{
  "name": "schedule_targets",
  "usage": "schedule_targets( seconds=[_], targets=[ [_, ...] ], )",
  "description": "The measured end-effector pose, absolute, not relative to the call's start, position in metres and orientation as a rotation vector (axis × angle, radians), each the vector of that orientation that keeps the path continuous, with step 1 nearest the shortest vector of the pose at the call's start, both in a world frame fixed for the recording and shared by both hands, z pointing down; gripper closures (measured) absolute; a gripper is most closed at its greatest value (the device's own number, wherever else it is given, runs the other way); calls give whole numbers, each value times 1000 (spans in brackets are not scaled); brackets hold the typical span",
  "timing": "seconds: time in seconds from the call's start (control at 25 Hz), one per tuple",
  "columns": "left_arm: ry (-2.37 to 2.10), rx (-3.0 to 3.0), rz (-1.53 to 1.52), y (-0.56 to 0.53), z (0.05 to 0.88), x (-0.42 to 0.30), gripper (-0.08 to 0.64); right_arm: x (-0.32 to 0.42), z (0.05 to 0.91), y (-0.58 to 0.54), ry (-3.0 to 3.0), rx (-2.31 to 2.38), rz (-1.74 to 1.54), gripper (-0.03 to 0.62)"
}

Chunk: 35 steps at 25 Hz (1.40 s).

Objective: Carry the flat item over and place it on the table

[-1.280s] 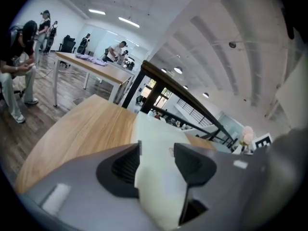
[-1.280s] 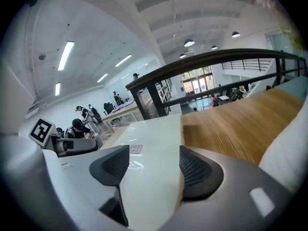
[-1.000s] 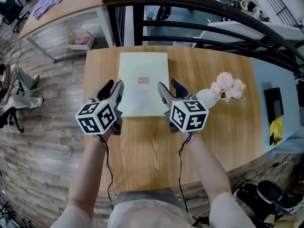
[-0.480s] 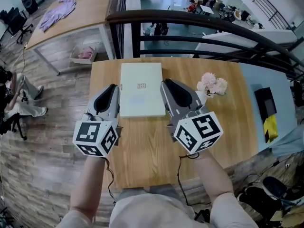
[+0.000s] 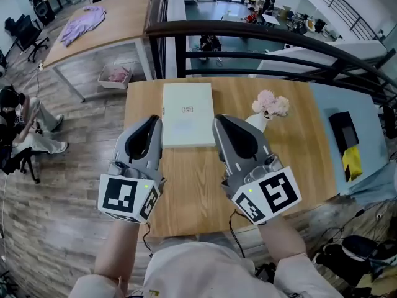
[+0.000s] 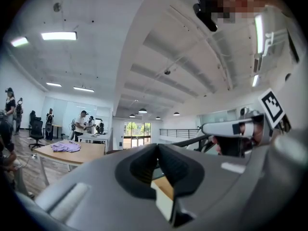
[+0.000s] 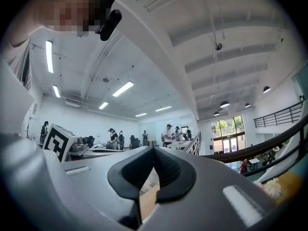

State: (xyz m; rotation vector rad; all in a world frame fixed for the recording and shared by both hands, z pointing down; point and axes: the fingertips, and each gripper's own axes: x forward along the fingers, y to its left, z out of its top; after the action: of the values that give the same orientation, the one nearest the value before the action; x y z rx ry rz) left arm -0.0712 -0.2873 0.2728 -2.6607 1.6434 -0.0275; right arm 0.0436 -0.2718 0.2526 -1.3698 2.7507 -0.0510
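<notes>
Left claw (image 5: 154, 124) and right claw (image 5: 218, 123) are both closed pad to pad. Their jaws have just been closing with nothing between them, which I read as an empty, stowed state. The flat item (image 5: 187, 123) lies ahead of the tips, between the two claws and below them, touching neither, flat on the desk (image 5: 186, 191). I judge placement complete. A flower vase (image 5: 268, 109) stands just off the right claw's outer side, and the item's central position keeps it clear of that vase.
</notes>
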Motion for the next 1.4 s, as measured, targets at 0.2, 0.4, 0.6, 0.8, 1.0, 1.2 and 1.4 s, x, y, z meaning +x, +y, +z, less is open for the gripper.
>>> schedule_targets(
  seconds=[0.2, 0.4, 0.6, 0.8, 1.0, 1.2, 1.4],
  targets=[
    [1705, -2611, 35, -260, 264, -83, 557, 44, 247, -242, 2753, -1379, -37, 591],
    [1718, -2602, -11, -239, 279, -87, 557, 40, 260, -223, 2771, -1361, -127, 591],
    [1726, -2637, -46, -232, 293, -84, 557, 36, 274, -214, 2816, -1355, -163, 592],
    [1724, -2653, -34, -232, 293, -86, 557, 36, 280, -214, 2817, -1382, -181, 592],
    [1720, -2673, -37, -232, 296, -89, 557, 34, 284, -217, 2827, -1410, -177, 592],
    [1717, -2679, -52, -231, 300, -86, 557, 35, 285, -218, 2830, -1413, -179, 592],
    [1708, -2680, -56, -229, 299, -82, 557, 35, 285, -219, 2836, -1407, -173, 592]
  ],
)
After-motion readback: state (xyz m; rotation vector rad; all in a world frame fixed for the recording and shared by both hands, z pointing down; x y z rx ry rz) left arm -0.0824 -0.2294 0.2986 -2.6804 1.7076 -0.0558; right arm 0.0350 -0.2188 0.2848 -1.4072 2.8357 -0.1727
